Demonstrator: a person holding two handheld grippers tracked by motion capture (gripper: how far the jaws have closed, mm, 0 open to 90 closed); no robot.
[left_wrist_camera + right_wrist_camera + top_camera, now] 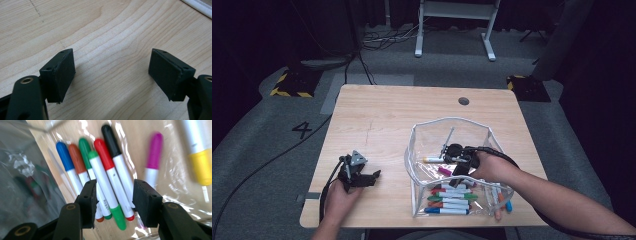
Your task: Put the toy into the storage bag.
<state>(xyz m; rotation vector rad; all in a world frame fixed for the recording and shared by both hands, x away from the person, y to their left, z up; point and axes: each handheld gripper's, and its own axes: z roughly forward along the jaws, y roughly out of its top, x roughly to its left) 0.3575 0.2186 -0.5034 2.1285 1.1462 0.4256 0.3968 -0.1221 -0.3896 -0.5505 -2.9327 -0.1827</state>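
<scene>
A clear plastic pouch [492,135] stands open on the right half of the wooden table [387,120]. Several markers [452,198] lie side by side at its near end, with a yellow-capped marker [431,160] and a magenta one [444,171] farther in. My right gripper [458,175] reaches down inside the pouch. Its jaws are open just above the row of markers [110,182], astride a green-capped [93,155] and a red-capped one [101,147]. The magenta marker [154,147] and the yellow one [200,167] lie to their right. My left gripper [371,176] rests open on bare wood [112,72], left of the pouch.
The pouch's white rim [200,6] crosses the top right corner of the left gripper view. A round cable hole [463,101] sits near the table's far edge. A cable [262,167] trails over the grey floor at left, and a white stand [452,25] is behind the table.
</scene>
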